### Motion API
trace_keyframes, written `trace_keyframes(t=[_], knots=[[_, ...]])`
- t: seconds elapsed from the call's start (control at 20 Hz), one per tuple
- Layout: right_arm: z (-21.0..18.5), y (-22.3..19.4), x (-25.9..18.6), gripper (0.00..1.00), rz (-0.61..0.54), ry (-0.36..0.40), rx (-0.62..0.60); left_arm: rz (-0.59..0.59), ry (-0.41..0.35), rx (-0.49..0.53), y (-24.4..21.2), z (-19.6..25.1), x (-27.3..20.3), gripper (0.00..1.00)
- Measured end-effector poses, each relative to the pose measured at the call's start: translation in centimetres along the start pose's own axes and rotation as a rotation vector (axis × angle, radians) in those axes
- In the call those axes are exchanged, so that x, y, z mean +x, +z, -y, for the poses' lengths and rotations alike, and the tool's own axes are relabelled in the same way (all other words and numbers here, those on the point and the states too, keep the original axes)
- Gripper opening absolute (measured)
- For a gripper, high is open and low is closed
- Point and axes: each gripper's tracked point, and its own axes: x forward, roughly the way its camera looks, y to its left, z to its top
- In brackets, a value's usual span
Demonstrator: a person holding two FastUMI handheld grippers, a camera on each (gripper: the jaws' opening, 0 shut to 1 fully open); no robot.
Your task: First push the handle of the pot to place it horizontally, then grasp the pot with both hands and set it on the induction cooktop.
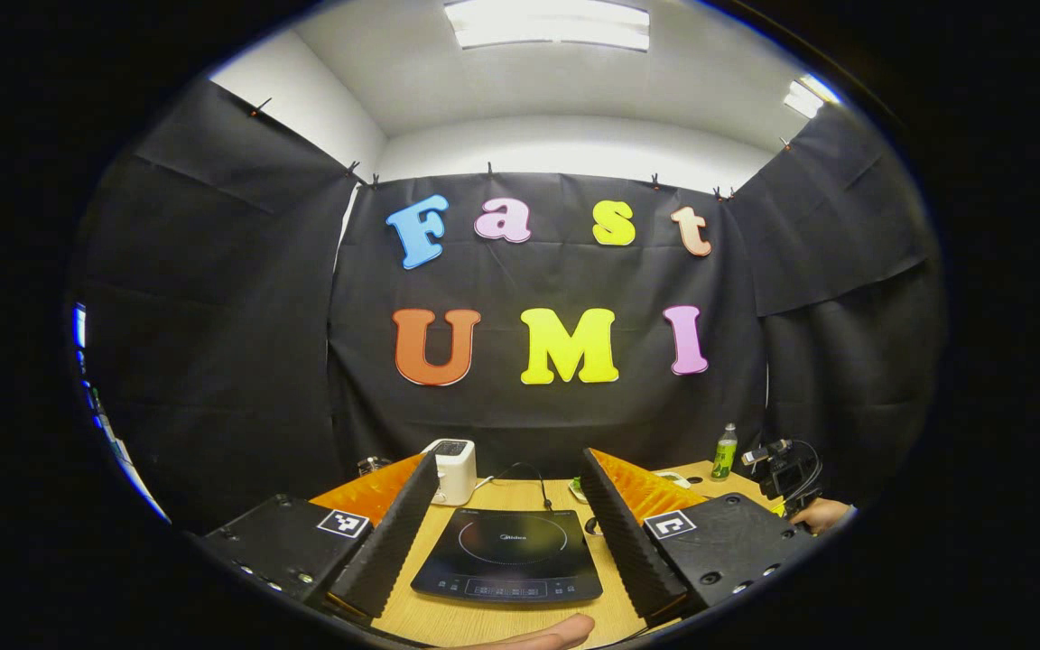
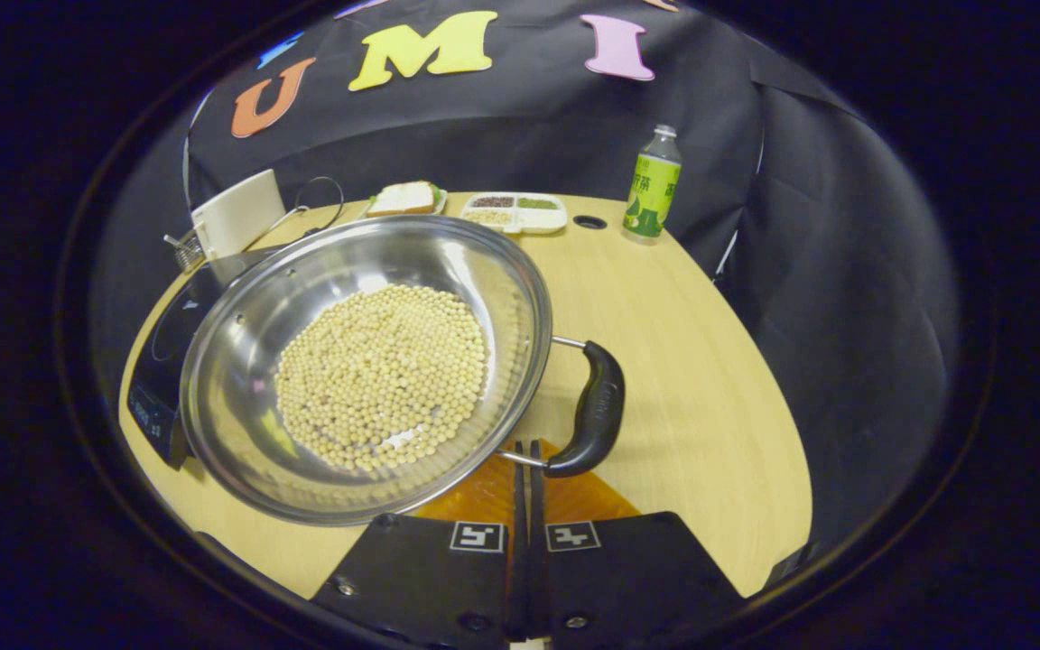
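One claw only, the right claw (image 2: 524,451), fingers together against the pot's black handle (image 2: 594,411), left claw (image 1: 506,487) spread idle: soybeans (image 2: 382,375) may spill if the pot (image 2: 362,366) tips.

Silver pot (image 2: 240,361), black handle (image 2: 594,411); black cooktop (image 1: 509,555); green bottle (image 2: 652,185).
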Motion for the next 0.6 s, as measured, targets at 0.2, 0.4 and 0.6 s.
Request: trace_keyframes(t=[0.2,0.4,0.6], knots=[[1.0,1.3,0.9,0.01,0.014,-0.014,-0.015,-0.008,-0.003,0.020,-0.3,0.3,0.1,0.95],[1.6,2.4,1.8,0.04,0.051,-0.003,-0.020,-0.019,-0.017,0.017,-0.8,0.7,0.1,0.95],[1.9,3.4,1.9,0.04,0.086,0.038,0.031,-0.025,-0.008,0.015,-0.9,0.4,0.0,0.95]])
